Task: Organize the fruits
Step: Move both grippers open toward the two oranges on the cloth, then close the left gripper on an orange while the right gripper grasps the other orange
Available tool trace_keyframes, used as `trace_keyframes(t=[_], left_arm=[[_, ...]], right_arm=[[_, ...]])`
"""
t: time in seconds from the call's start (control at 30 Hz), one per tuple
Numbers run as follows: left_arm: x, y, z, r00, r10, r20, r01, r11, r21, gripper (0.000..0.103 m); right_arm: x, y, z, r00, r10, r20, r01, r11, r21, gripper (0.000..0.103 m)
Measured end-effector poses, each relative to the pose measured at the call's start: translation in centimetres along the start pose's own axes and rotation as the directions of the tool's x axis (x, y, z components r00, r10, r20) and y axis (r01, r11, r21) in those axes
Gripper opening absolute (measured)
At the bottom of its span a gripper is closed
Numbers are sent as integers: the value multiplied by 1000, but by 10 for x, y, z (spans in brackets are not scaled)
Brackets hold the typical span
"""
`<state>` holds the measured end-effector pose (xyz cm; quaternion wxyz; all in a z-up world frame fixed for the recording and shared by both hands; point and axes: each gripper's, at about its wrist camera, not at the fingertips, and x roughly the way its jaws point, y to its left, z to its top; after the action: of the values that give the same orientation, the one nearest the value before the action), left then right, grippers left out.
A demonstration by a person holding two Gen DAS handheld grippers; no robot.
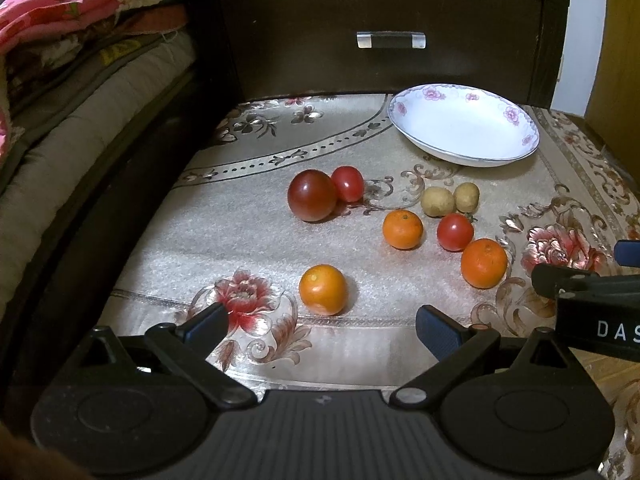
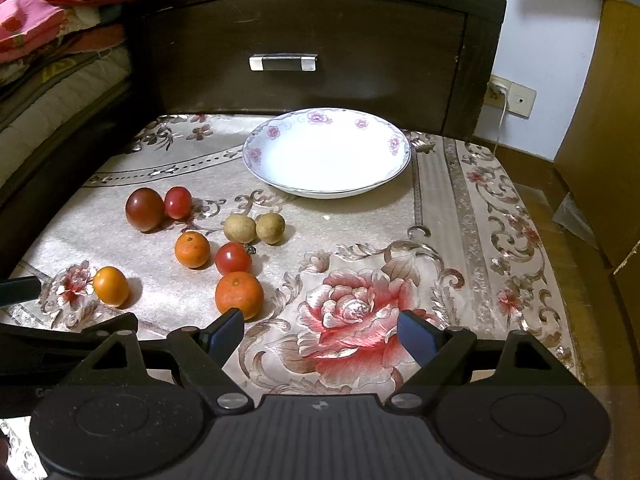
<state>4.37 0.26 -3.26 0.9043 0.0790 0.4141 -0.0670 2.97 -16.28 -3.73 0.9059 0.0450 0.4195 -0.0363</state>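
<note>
Several fruits lie loose on a flowered cloth. A dark red tomato (image 1: 312, 195) (image 2: 145, 209) touches a small red one (image 1: 348, 183) (image 2: 178, 202). Two tan longans (image 1: 438, 201) (image 2: 239, 228) sit side by side. Another small red tomato (image 1: 455, 232) (image 2: 233, 258) lies between two oranges (image 1: 402, 229) (image 2: 239, 295). An orange-yellow fruit (image 1: 322, 289) (image 2: 111, 286) lies nearest my left gripper (image 1: 322, 326), which is open and empty just behind it. My right gripper (image 2: 320, 330) is open and empty over the big rose, right of the near orange. A white flowered plate (image 1: 464, 124) (image 2: 326, 152) stands empty at the back.
A dark wooden drawer front with a glass handle (image 1: 391, 39) (image 2: 283, 62) rises behind the plate. Folded bedding (image 1: 60, 80) is stacked at the left. A wall socket (image 2: 510, 96) and yellow furniture stand at the right. The right gripper's body (image 1: 592, 304) shows at the left view's right edge.
</note>
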Motion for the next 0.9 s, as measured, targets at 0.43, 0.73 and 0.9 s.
trace_keyframes(t=[0.43, 0.73, 0.9], left_arm=[[-2, 2, 6, 1000, 22, 21, -23, 999, 40, 103], [3, 16, 13, 1000, -15, 22, 14, 999, 43, 103], [16, 10, 15, 1000, -17, 11, 16, 996, 92, 102]], right_arm=[[4, 1, 5, 999, 53, -7, -53, 998, -17, 75], [12, 6, 17, 988, 152, -16, -152, 986, -74, 62], [22, 14, 19, 980, 195, -44, -199, 972, -125, 53]])
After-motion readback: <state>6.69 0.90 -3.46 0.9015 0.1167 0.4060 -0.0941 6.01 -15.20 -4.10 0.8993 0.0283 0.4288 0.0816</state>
